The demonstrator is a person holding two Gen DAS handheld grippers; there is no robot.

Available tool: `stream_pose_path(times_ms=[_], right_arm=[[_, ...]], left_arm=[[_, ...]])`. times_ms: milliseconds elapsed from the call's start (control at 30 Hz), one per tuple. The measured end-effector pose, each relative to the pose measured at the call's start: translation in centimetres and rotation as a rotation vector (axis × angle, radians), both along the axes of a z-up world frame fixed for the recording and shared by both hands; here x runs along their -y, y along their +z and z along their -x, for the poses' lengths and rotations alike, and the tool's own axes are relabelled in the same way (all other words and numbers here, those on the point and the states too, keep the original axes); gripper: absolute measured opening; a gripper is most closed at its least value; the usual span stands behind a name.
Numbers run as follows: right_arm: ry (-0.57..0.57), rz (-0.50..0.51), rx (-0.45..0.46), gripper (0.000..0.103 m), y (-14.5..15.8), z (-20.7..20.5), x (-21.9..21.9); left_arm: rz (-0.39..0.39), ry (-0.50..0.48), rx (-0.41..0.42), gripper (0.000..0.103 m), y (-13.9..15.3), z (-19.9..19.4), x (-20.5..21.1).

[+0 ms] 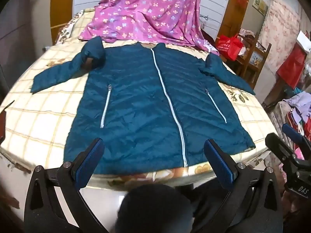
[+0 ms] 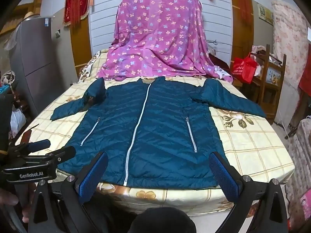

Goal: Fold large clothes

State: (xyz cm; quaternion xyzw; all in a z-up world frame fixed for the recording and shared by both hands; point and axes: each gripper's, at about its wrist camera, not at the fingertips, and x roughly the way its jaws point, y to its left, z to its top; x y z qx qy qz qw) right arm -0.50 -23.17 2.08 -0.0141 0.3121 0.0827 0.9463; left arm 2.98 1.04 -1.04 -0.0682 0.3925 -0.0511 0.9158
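Observation:
A teal quilted jacket [image 1: 140,101] with a white front zip lies flat, face up, on the bed [image 1: 38,120], collar at the far end and hem at the near edge. Both sleeves stretch outward, each bunched near the shoulder. It also shows in the right wrist view [image 2: 155,136]. My left gripper [image 1: 153,161] is open and empty, held over the hem near the bed's front edge. My right gripper [image 2: 159,176] is open and empty above the hem. Each gripper shows at the edge of the other's view, the right one [image 1: 289,151] and the left one [image 2: 38,161].
A pink flowered sheet [image 2: 159,38] drapes over something at the head of the bed. A red bag [image 2: 244,69] sits on a wooden shelf at the right. A grey fridge [image 2: 37,64] stands at the left. Clothes pile at the far right [image 1: 297,104].

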Motion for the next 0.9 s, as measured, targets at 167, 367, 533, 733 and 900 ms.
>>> stream_pose_path(times_ms=[167, 367, 533, 733, 900], right_arm=[[-0.003, 0.007, -0.007, 0.103, -0.8, -1.7, 0.8], [0.000, 0.005, -0.004, 0.103, -1.1, -2.9, 1.9], [0.022, -0.001, -0.002, 0.103, -1.1, -4.1, 2.7], [0.022, 0.001, 0.005, 0.103, -1.5, -3.7, 2.8], [-0.003, -0.022, 0.014, 0.103, -1.9, -2.9, 2.9]], left_arm=[[-0.039, 0.066, 0.085, 0.103, 0.4, -1.5, 0.8], [-0.145, 0.070, 0.106, 0.103, 1.0, -3.5, 3.1], [-0.171, 0.096, 0.065, 0.103, 0.0, -4.9, 3.9], [-0.179, 0.083, 0.035, 0.103, -0.9, -5.3, 5.1], [-0.228, 0.101, 0.018, 0.103, -1.1, -4.4, 4.6]])
